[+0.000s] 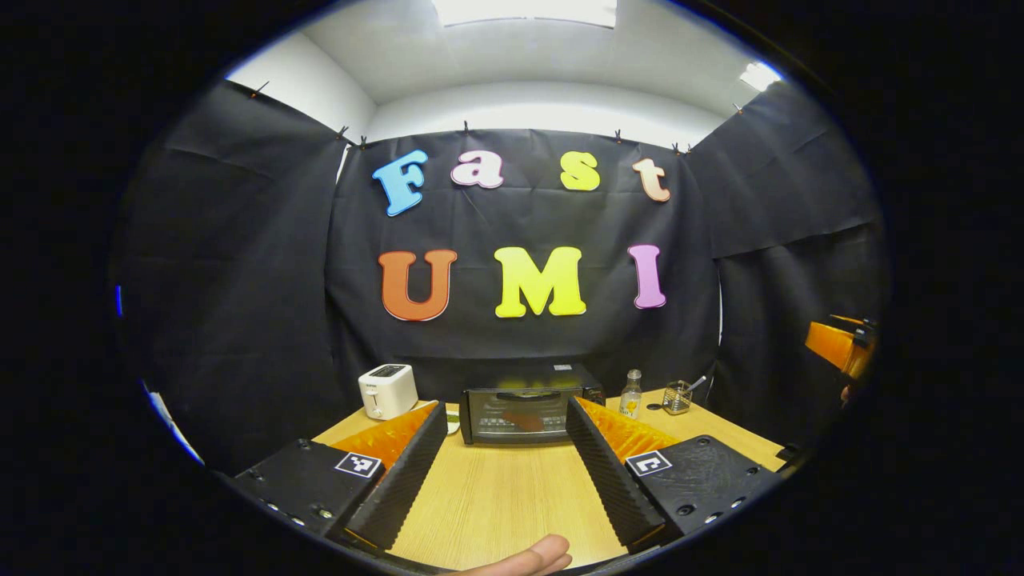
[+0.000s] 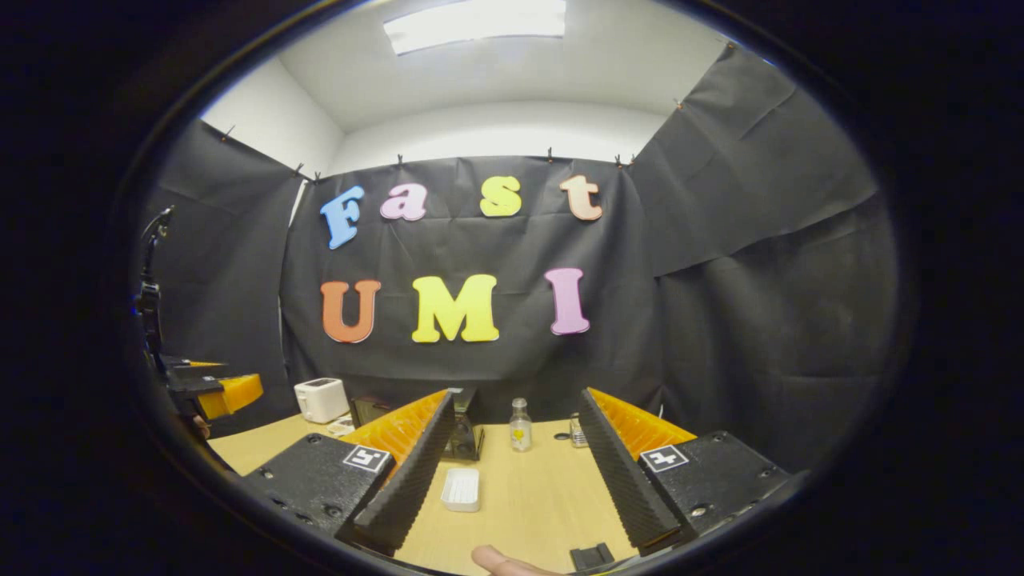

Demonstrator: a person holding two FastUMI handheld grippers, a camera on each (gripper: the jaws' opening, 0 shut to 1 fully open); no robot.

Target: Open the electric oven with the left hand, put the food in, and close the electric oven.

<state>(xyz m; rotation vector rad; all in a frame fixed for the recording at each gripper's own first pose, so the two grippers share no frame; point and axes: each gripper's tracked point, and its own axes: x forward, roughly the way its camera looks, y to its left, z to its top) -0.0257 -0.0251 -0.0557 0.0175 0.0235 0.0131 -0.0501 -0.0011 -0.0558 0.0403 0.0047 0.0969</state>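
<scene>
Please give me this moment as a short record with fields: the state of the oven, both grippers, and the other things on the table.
oven: electric oven at the back of the table, door closed
left gripper: open, holding nothing, aimed at the oven
right gripper: open, holding nothing
toaster: left of the oven
bottle: clear bottle right of the oven
small container: right of the bottle
white tray: on the table between the right gripper's fingers
task stage: oven not yet opened

Black oven [image 1: 524,412]; white toaster [image 1: 387,390]; light wood-grain table [image 1: 504,496].
</scene>
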